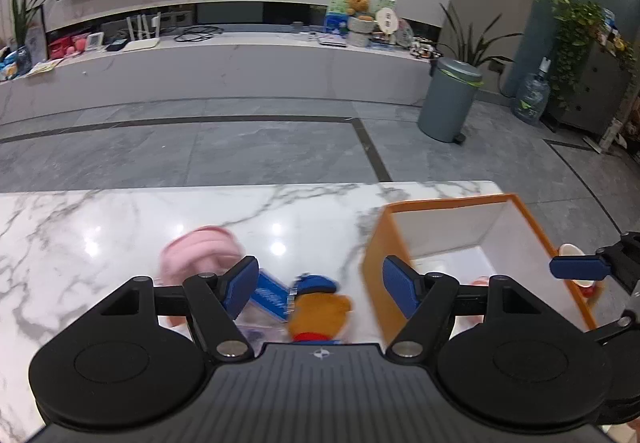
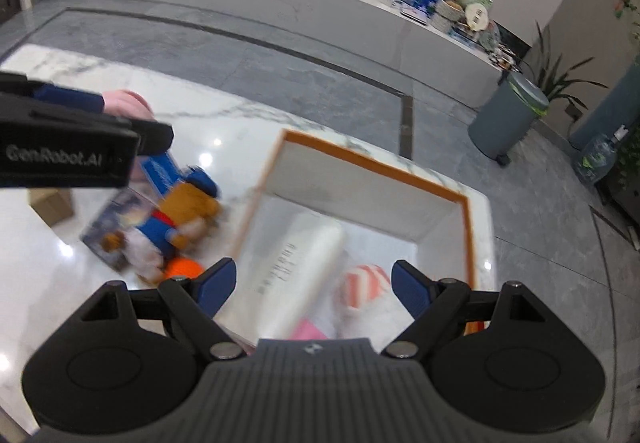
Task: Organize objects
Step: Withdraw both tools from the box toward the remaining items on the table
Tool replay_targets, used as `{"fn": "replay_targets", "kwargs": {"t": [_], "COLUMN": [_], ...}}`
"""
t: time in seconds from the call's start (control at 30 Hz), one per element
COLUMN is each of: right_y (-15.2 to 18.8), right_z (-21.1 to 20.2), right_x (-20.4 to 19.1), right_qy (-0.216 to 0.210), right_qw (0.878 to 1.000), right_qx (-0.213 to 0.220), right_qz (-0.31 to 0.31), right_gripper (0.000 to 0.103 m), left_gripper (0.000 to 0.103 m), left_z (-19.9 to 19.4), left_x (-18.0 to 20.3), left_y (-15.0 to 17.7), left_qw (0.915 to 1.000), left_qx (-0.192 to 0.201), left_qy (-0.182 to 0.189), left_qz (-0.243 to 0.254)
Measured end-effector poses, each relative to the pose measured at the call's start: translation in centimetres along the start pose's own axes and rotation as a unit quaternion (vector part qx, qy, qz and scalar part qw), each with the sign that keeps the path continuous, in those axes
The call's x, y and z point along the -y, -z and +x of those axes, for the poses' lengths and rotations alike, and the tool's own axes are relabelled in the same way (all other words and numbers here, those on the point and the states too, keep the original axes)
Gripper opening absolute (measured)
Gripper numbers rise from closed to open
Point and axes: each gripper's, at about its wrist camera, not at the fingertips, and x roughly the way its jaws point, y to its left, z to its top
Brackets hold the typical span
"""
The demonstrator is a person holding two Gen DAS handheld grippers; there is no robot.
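Observation:
An orange-rimmed open box (image 2: 376, 163) stands on the white marble table; it also shows in the left wrist view (image 1: 452, 203). Inside it lie a white bottle (image 2: 304, 267), a red-and-white striped ball (image 2: 366, 281) and something pink (image 2: 310, 331). My right gripper (image 2: 314, 287) is open and empty above the box. Left of the box lie a plush bear in blue (image 2: 180, 219), a blue packet (image 2: 160, 171) and a pink soft thing (image 1: 200, 255). My left gripper (image 1: 320, 285) is open and empty above the bear (image 1: 320, 311).
The marble table (image 1: 80, 235) ends just beyond the box. A small cardboard box (image 2: 52, 205) sits at the left. Beyond the table lie grey floor, a grey bin (image 1: 450, 99) and a long low TV shelf (image 1: 224, 71).

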Motion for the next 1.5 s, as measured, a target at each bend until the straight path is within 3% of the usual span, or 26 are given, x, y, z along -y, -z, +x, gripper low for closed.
{"fn": "replay_targets", "kwargs": {"t": [0.93,1.37,1.5], "right_y": [-1.9,1.6,3.0], "right_z": [2.8,4.9,5.0], "right_x": [-11.7,-13.9,-14.1], "right_qy": [-0.054,-0.084,-0.093], "right_qw": [0.998,0.995,0.994], "right_qx": [0.004,-0.010,-0.009], "right_qz": [-0.042,-0.048,-0.049], "right_gripper": [0.086,0.086,0.086], "left_gripper": [0.084,0.084,0.084], "left_z": [-0.2,1.6,2.2], "left_x": [-13.7,-15.7,-16.0], "left_y": [3.9,7.2,7.7], "left_qw": [0.9978,0.9958,0.9931], "left_qx": [-0.020,-0.056,-0.070], "left_qy": [-0.050,-0.055,-0.045], "left_qz": [-0.037,-0.046,-0.082]}}
